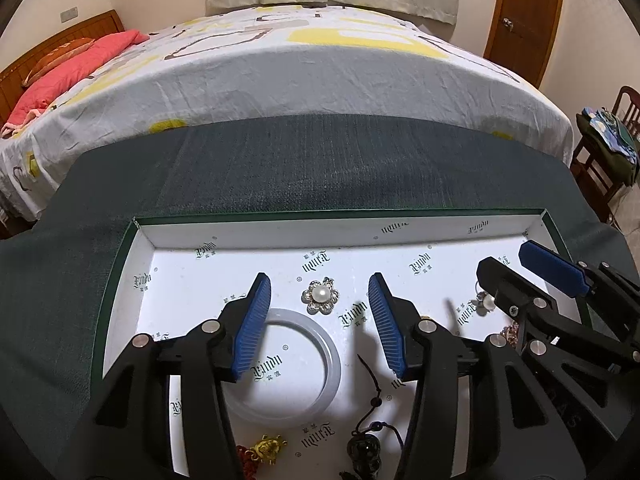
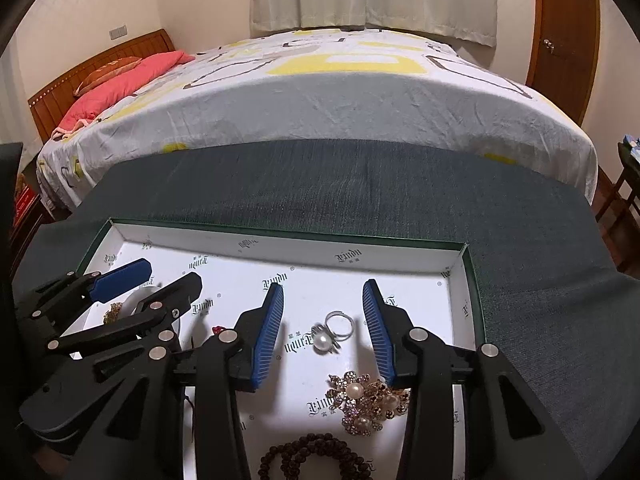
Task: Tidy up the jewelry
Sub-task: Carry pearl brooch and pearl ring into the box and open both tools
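A shallow white-lined box with a green rim (image 1: 340, 213) holds the jewelry. My left gripper (image 1: 319, 282) hangs open over it, with a pearl flower brooch (image 1: 320, 295) lying on the box floor just beyond its tips and a white bangle (image 1: 332, 364) below the left pad. A black cord pendant (image 1: 362, 446) and a gold charm (image 1: 266, 448) lie nearer. My right gripper (image 2: 323, 288) is open above a pearl ring (image 2: 328, 334), which lies loose between the pads. A rhinestone pearl brooch cluster (image 2: 366, 400) and a brown bead bracelet (image 2: 316, 456) lie closer in.
The box rests on a dark green cloth (image 1: 320, 168). Behind it is a bed (image 1: 320, 72) with a patterned sheet and a pink pillow. A wooden chair (image 1: 600, 160) with piled items stands at the right, near a door. The two grippers sit side by side.
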The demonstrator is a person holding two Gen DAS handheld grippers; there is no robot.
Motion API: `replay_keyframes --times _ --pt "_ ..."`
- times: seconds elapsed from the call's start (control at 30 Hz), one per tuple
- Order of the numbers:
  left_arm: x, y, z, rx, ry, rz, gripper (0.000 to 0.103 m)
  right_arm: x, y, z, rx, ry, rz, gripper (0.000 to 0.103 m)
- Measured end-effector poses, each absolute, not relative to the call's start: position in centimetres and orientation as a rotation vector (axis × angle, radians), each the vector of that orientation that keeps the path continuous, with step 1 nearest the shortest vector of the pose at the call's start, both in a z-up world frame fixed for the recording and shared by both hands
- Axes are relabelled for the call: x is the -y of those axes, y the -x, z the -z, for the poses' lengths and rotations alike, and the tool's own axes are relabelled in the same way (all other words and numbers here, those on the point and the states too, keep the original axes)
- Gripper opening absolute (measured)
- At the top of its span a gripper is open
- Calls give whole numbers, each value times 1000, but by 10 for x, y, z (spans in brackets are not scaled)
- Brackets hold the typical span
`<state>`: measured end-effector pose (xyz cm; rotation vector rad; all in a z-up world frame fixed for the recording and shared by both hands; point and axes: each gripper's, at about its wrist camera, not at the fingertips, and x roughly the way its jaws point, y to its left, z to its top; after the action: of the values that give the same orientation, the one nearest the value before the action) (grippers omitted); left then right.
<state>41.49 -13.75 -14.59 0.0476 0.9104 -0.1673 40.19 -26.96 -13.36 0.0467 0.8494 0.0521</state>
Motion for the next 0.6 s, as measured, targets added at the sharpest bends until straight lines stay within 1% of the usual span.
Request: replay_keyframes --times 0.3,0.37,0.47,0.6 --pt "136 -412 143 -894 -30 171 51 270 -397 130 -824 -47 -40 42" --pt "135 -410 138 -878 -19 174 52 271 -392 126 -804 -54 -34 42" --pt "132 -403 129 -842 -24 163 58 270 -386 117 -771 -59 -28 42" --pt "128 -391 112 -799 -22 155 58 268 -374 103 -727 -50 -15 50"
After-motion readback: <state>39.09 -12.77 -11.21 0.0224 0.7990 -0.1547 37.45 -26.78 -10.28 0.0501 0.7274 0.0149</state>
